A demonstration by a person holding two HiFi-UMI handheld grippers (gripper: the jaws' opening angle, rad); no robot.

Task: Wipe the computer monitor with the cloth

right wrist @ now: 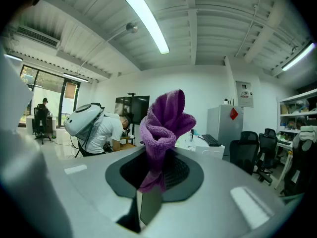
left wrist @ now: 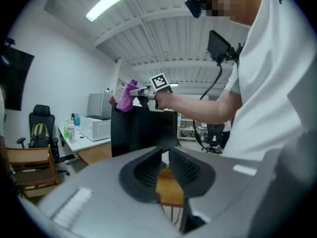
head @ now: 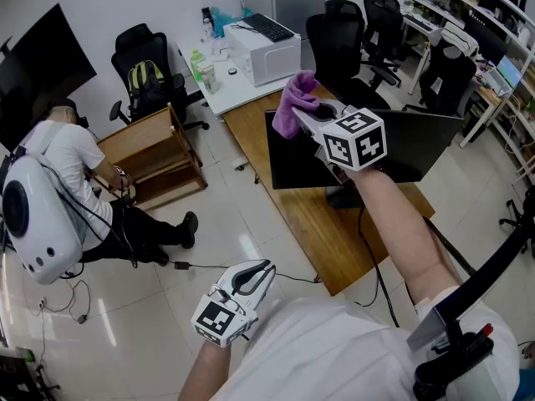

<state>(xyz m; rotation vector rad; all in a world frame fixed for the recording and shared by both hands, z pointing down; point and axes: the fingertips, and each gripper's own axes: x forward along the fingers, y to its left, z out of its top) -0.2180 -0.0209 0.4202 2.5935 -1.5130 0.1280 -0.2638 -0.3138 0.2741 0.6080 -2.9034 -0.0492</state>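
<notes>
A black computer monitor (head: 368,150) stands on a wooden desk (head: 308,217), its screen facing toward me. My right gripper (head: 304,117) hovers at the monitor's upper left corner, shut on a purple cloth (head: 294,98) that bunches up out of the jaws. In the right gripper view the cloth (right wrist: 163,125) stands upright between the pads of that gripper (right wrist: 157,171). My left gripper (head: 261,271) hangs low over the floor near my body, jaws together and empty. Its own view looks past the left gripper (left wrist: 165,152) to the monitor (left wrist: 141,128) and cloth (left wrist: 126,98).
A person with a white backpack (head: 38,215) crouches on the floor at left beside a wooden cabinet (head: 155,153). A white table behind the desk holds a microwave (head: 263,54) and bottles. Black office chairs (head: 343,36) stand at back right. A cable (head: 242,267) runs across the floor.
</notes>
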